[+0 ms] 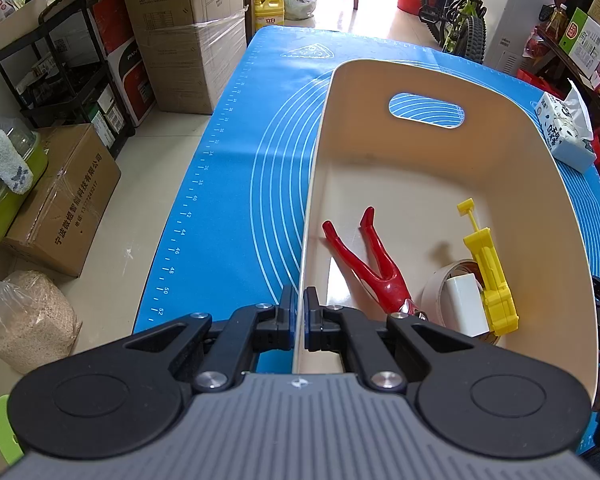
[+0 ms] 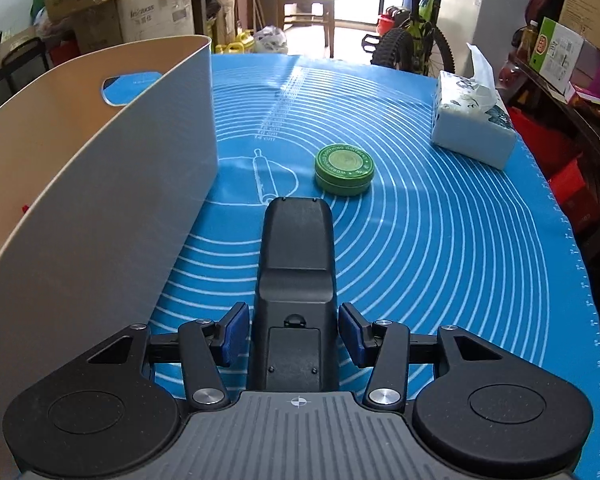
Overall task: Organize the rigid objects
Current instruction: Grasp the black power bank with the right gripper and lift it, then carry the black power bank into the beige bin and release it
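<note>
A blue baking mat [image 2: 440, 240] covers the table, and on it stands a cream plastic bin [image 1: 380, 80] with a handle slot in its far wall. The left gripper [image 1: 299, 320] is pinched onto the bin's near-left wall, one pad on each side, steadying it. The wall looks thin and a little springy, so that grip holds the bin in place better than it would lift it.

The right gripper [image 2: 296, 336] sits spread around a black remote-like device [image 2: 296, 280] lying between its pads; they stand just beside its sides with a small gap showing, so it is not clamped. It seems stiff, light and smooth, best squeezed across its narrow width.

A tissue pack [image 2: 472, 128] lies by the mat's far right edge, and a green tin [image 2: 344, 168] just past the device.

Only the left view shows the bin's contents: red pliers-like handles [image 1: 372, 264], a yellow plastic toy [image 1: 490, 280], a white block [image 1: 466, 304] and a tape roll [image 1: 436, 292].
</note>
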Demonstrator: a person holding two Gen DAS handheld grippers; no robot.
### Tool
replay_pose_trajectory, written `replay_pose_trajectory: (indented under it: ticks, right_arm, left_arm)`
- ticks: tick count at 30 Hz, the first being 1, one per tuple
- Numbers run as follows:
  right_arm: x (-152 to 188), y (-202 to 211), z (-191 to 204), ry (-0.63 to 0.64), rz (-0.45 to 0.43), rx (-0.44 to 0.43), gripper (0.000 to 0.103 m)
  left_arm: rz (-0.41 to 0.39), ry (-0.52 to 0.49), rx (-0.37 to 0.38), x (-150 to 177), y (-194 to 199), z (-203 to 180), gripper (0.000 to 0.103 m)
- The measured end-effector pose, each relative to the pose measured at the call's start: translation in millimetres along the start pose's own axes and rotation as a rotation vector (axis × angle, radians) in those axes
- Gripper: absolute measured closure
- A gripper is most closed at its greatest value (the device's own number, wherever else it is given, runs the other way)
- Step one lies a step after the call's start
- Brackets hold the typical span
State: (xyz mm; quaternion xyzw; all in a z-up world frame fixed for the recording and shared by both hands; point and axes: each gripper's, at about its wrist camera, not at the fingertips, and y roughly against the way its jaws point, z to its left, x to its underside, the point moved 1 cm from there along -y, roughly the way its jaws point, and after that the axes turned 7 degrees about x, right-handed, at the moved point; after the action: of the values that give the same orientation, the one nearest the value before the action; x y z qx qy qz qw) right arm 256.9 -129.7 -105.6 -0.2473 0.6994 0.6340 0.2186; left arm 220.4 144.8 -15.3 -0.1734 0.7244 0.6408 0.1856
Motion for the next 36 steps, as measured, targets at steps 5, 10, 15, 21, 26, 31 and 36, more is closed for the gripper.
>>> replay_pose_trajectory:
  ticks: [5,10,15,21,26,31,36]
  right_arm:
    - [5.8,-1.4,2.6,-0.035,-0.047,0.022,0.042]
    - [11.6,-0.3,4.6,-0.053,-0.094,0.033,0.049]
    - [13.2,0.5,5.4,-0.056,-0.109,0.039,0.05]
    - [13.3,8.2,2.5,-0.095,-0.128,0.053,0.05]
    - [9.1,18.7,1.0,-0.098,-0.15,0.059,0.05]
    - [-0.9,36.0,-3.8,-0.104,-0.173,0.038,0.05]
    - [-9.6,54.6,-6.1,-0.098,-0.201,0.03,0.05]
  left_arm:
    - [0.0,0.0,0.0,-0.1,0.0,0.0,0.098]
    - [0.0,0.0,0.0,0.0,0.0,-0.1,0.097]
    - [0.0,0.001,0.001,-0.1,0.2,0.4,0.097]
    - [0.0,0.001,0.0,-0.7,0.2,1.0,0.097]
    - [0.0,0.0,0.0,-0.6,0.2,0.9,0.097]
    - [0.0,0.001,0.001,-0.6,0.2,0.9,0.097]
    - [0.0,0.003,0.002,-0.9,0.7,1.7,0.097]
